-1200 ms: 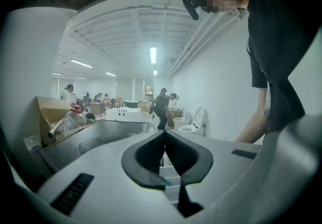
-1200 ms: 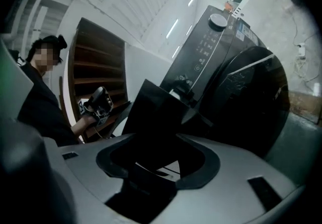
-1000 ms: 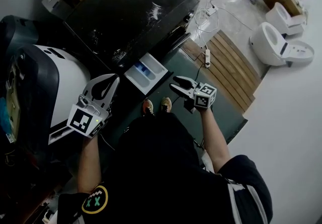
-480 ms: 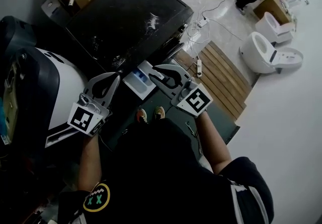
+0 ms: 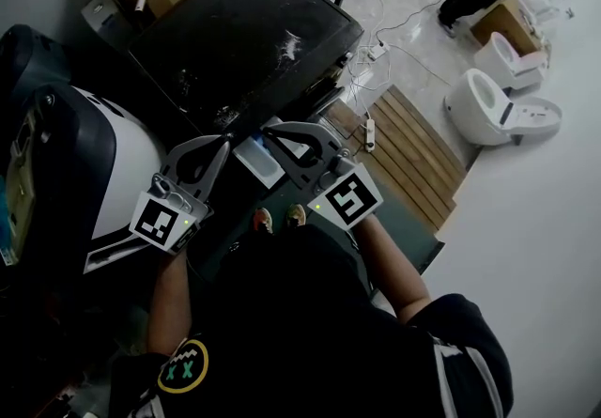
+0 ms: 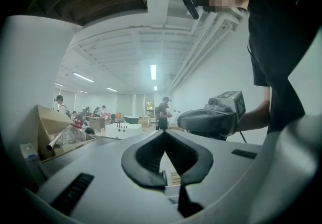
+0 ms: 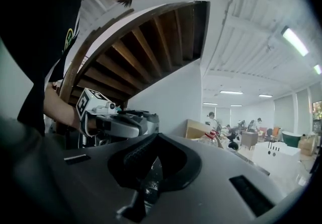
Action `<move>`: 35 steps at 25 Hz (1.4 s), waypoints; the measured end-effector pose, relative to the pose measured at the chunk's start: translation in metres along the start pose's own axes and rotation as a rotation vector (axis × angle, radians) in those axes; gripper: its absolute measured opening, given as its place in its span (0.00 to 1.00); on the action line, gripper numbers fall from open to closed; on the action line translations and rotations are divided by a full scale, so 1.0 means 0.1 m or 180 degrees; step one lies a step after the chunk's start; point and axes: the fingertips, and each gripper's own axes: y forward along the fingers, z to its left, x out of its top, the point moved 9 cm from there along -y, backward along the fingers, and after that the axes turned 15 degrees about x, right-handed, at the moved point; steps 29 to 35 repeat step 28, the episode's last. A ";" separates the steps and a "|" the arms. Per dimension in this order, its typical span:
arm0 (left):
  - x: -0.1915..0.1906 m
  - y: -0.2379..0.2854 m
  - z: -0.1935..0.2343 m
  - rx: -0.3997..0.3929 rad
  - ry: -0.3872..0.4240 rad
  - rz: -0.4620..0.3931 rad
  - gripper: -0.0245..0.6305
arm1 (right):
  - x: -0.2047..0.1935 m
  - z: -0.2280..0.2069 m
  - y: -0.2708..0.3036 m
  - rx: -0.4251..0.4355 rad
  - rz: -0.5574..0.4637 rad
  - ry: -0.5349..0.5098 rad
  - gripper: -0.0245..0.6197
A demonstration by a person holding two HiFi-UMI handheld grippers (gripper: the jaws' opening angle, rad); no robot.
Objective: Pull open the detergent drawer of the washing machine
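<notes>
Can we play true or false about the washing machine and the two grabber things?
1. The detergent drawer sticks out of the washing machine. True.
2. The right gripper is squeezing the drawer. False: its jaws are shut with nothing between them.
3. The left gripper has its jaws shut. True.
4. The washing machine's top is white. False: it is black.
5. A white toilet stands on the floor. True.

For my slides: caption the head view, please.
Left tongs and right tongs, both shut, over the washing machine's pulled-out detergent drawer.
</notes>
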 end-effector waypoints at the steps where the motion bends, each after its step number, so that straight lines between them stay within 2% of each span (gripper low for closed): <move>1: 0.00 -0.01 0.00 -0.0004 -0.0001 0.0005 0.07 | 0.01 0.01 0.01 0.0002 0.0045 -0.0023 0.07; 5: -0.01 -0.03 0.01 -0.0011 -0.0005 0.0041 0.07 | 0.01 0.02 0.04 0.0009 0.0121 -0.0077 0.07; 20: 0.02 -0.05 0.05 -0.0018 0.0013 -0.0018 0.07 | 0.05 0.06 0.09 0.0017 0.0107 -0.0119 0.07; 25: 0.00 -0.06 0.06 -0.0012 0.0037 0.0069 0.07 | 0.04 0.07 0.10 0.0001 0.0068 -0.0101 0.07; 35: 0.01 -0.06 0.05 -0.0020 0.0018 0.0042 0.07 | 0.04 0.07 0.10 -0.0014 0.0045 -0.0100 0.07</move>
